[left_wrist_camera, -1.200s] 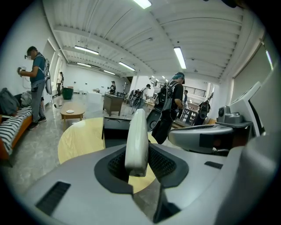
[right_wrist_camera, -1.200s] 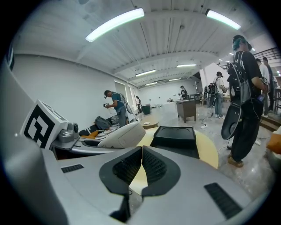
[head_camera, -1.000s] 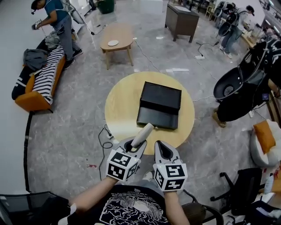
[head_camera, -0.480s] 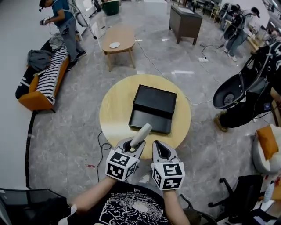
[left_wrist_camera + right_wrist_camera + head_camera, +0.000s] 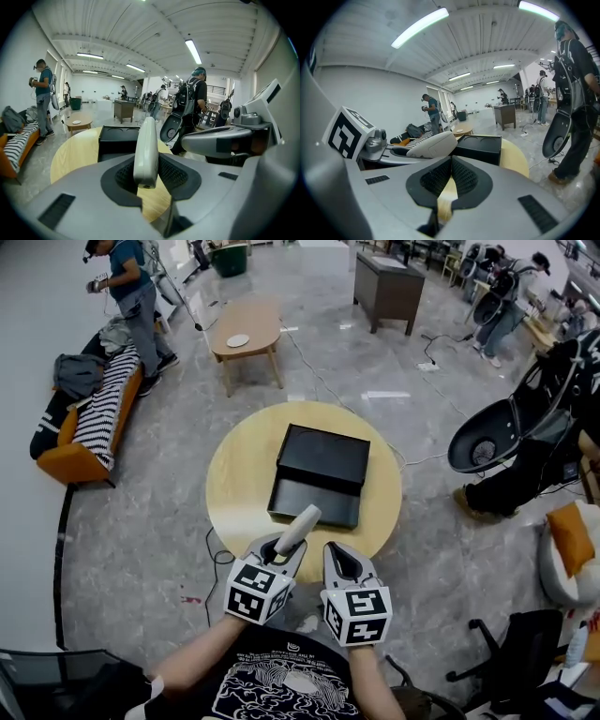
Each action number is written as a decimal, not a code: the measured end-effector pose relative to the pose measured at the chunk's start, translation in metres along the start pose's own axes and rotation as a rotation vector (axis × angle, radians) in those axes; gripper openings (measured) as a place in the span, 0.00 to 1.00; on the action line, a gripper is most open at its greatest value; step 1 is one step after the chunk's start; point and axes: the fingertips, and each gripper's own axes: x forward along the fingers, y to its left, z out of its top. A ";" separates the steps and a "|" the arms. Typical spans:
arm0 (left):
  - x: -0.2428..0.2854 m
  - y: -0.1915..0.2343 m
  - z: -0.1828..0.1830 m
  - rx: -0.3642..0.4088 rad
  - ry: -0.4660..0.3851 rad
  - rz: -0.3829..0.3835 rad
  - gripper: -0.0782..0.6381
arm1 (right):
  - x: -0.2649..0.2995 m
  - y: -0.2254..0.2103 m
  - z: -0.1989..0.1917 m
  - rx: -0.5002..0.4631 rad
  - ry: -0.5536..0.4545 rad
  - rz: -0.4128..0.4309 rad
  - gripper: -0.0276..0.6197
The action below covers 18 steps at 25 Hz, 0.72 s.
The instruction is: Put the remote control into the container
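Note:
My left gripper is shut on the white remote control, which sticks up and forward out of its jaws, over the near edge of the round wooden table. The black container lies open on that table, its lid raised at the far side, a little beyond the remote's tip. My right gripper hangs beside the left one, shut with nothing between its jaws. The remote also shows at the left of the right gripper view.
A small oval coffee table with a plate stands farther back, a striped sofa at the left, a dark cabinet at the back. A black chair-like shell stands to the right. People stand at the room's edges. A cable lies on the floor.
The round table and container have shifted slightly left and nearer in the head view as the head moved. Both grippers hold about the same place, the remote still gripped.

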 end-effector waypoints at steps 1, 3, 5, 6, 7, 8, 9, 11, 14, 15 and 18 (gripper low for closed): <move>0.001 0.002 0.000 0.005 0.003 -0.002 0.26 | 0.002 0.000 0.001 0.001 0.001 -0.003 0.08; 0.006 0.007 0.001 0.018 0.013 -0.009 0.26 | 0.006 -0.002 0.002 0.002 0.003 -0.011 0.08; 0.013 0.012 0.001 0.029 0.025 -0.016 0.26 | 0.013 -0.005 0.003 0.005 0.006 -0.018 0.08; 0.018 0.014 0.002 0.037 0.031 -0.020 0.26 | 0.016 -0.008 0.003 0.007 0.008 -0.021 0.08; 0.022 0.017 0.003 0.045 0.035 -0.024 0.26 | 0.020 -0.010 0.004 0.009 0.010 -0.025 0.08; 0.027 0.019 0.003 0.054 0.040 -0.028 0.26 | 0.024 -0.013 0.004 0.012 0.012 -0.029 0.08; 0.031 0.020 0.004 0.063 0.045 -0.033 0.26 | 0.026 -0.016 0.003 0.016 0.014 -0.034 0.08; 0.037 0.021 0.003 0.082 0.054 -0.040 0.26 | 0.030 -0.021 0.000 0.024 0.020 -0.041 0.08; 0.049 0.025 0.000 0.110 0.073 -0.058 0.26 | 0.039 -0.025 -0.003 0.030 0.028 -0.049 0.08; 0.053 0.027 -0.001 0.120 0.081 -0.066 0.26 | 0.043 -0.027 -0.003 0.032 0.030 -0.054 0.08; 0.067 0.033 -0.002 0.155 0.109 -0.092 0.26 | 0.055 -0.032 -0.002 0.040 0.036 -0.070 0.08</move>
